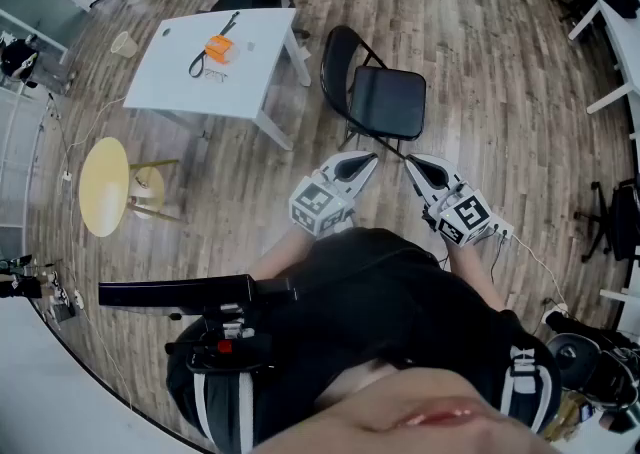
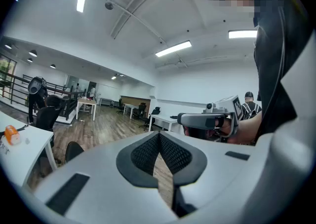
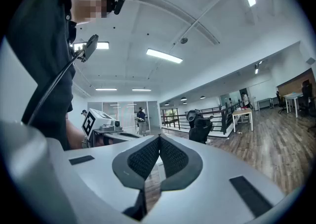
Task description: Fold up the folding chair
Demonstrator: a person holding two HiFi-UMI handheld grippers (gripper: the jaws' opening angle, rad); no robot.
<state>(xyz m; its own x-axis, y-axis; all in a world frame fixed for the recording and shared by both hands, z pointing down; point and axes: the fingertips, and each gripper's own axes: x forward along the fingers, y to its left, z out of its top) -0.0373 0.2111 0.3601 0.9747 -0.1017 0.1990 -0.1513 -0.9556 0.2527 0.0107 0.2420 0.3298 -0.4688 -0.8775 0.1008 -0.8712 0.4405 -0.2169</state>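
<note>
Wood floor [image 1: 480,62] | folding chair [image 1: 385,102] unfolded, untouched | left gripper [image 1: 366,160], right gripper [image 1: 412,163] closed, empty, near it | risk: chair tipping or sliding if lifted off-centre

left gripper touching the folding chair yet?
Apart. In the left gripper view, the left gripper has its fingers shut on nothing, and the folding chair sits off left, clear of them.
</note>
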